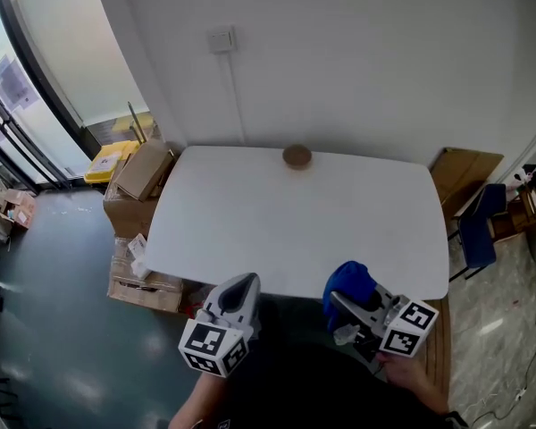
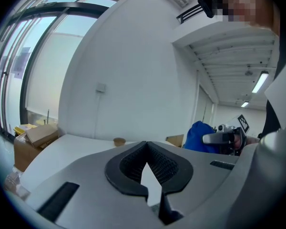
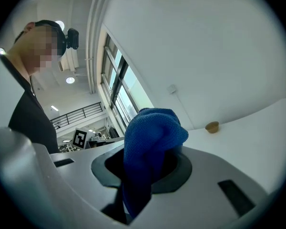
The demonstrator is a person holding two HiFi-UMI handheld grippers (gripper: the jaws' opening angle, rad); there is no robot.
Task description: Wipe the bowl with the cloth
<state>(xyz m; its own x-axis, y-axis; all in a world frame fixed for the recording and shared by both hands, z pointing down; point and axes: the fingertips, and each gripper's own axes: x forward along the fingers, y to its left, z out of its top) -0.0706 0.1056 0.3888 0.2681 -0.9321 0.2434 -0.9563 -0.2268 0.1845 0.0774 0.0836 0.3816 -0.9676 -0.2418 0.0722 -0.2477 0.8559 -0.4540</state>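
Left gripper (image 1: 239, 286): I'm carrying it empty, ribbed black pads pressed together, at the near edge of the smooth white table (image 1: 250, 231), probably freeing it to steady the bowl. The bowl (image 1: 297, 156), 1 small round tan piece, is sitting at the far edge by the wall, well apart from both tools. Right gripper (image 1: 341, 300): I'm clamping the blue cloth (image 1: 350, 281), a nubby wad bulging past the jaws as a soft wiping face.
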